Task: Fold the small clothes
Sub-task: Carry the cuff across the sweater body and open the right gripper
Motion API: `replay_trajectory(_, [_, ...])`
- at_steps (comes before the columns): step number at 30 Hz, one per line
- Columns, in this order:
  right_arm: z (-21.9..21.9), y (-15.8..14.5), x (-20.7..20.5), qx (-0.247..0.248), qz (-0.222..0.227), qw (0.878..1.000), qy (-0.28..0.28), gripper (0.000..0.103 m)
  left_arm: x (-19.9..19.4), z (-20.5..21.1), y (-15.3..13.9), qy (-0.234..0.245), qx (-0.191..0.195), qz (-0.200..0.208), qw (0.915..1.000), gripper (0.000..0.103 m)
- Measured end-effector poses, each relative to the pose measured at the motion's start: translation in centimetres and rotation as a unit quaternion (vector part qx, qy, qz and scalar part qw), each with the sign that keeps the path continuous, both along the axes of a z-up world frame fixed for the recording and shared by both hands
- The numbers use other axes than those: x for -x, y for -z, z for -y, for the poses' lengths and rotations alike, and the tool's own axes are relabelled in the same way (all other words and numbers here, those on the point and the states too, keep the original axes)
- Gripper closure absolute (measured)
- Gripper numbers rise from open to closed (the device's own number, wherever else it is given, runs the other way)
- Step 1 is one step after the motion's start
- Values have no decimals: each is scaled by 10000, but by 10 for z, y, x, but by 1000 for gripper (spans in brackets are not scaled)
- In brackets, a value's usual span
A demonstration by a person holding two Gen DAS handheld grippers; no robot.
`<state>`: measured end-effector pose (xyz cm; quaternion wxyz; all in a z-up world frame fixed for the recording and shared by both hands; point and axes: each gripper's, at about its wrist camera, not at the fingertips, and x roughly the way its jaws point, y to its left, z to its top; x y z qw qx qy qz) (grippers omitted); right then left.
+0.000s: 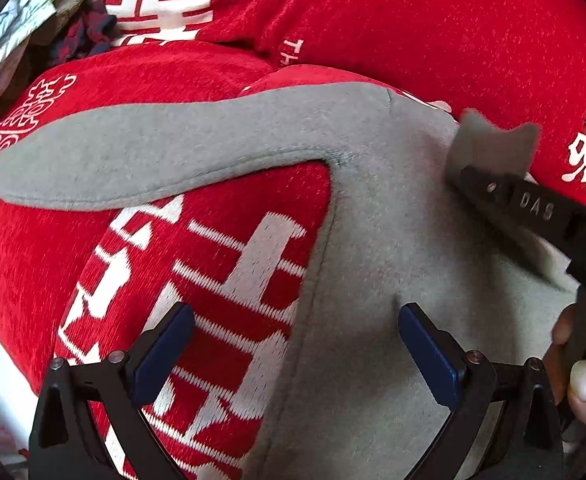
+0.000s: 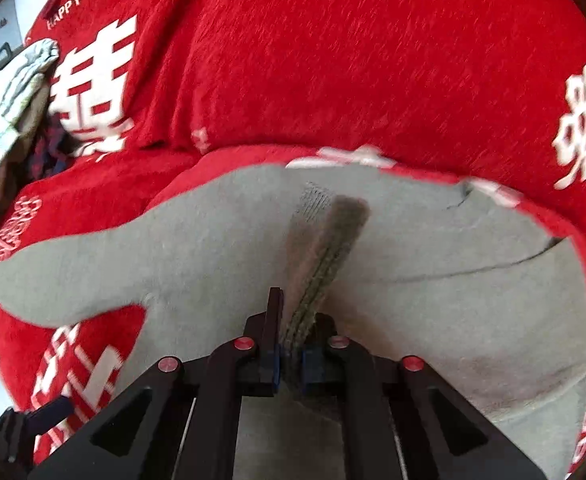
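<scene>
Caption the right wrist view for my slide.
Right gripper, jaws shut on a fold of grey fleece garment spread over red patterned blanket.

A: Both views are bright and evenly lit, like soft daylight. The red cover [image 1: 433, 20] is strongly saturated, with no glare on it.

B: Shadows?

A: Faint ones only. A soft dark patch sits on the grey garment [image 2: 453, 240] just past the right claw [image 2: 291, 354].

B: Sharpness?

A: The right wrist view is smeared with motion streaks across the red pile. The left is crisper, though the lettering softens. Both bulge, with black corners.
</scene>
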<state>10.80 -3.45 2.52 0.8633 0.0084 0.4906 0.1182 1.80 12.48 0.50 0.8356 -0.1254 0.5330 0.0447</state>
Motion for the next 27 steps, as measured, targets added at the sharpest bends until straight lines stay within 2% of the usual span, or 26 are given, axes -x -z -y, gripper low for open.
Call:
replay_trajectory(4, [-4, -4, 1, -365, -156, 9988, -294, 86, 4, -4, -3, -165, 146, -9, 9998, 1])
replay_trajectory(7, [5, -24, 4, -771, -26, 9960, -458, 69, 6, -6, -13, -322, 198, 104, 9992, 1])
replay_trajectory(9, [17, -40, 9, -921, 170, 9945, -473, 50, 7, -5, -20, -366, 182, 185, 9990, 1])
replay_trajectory(11, [36, -55, 15, -883, 433, 9942, -430, 44, 5, 2, -29, -302, 170, 269, 9990, 1])
replay_trajectory(13, [68, -62, 19, -594, 601, 9962, -188, 44, -1, 14, -36, -165, 131, 331, 9992, 1])
replay_trajectory(15, [97, -58, 18, -298, 569, 9979, 93, 43, -10, 35, -40, 79, 85, 344, 9993, 1])
replay_trajectory(18, [153, -37, 18, 42, 328, 9970, 694, 43, -23, 81, -42, 648, 0, 378, 9972, 1])
replay_trajectory(22, [219, -3, 25, 186, 10, 9890, 1466, 43, -45, 137, -34, 1352, -160, 357, 9900, 1])
replay_trajectory(25, [236, 20, 22, 210, -135, 9881, 1517, 44, -58, 164, -17, 1564, -377, 207, 9868, 1])
replay_trajectory(27, [231, 20, 21, 404, 55, 9893, 1404, 43, -65, 167, -3, 1520, -622, 85, 9864, 1])
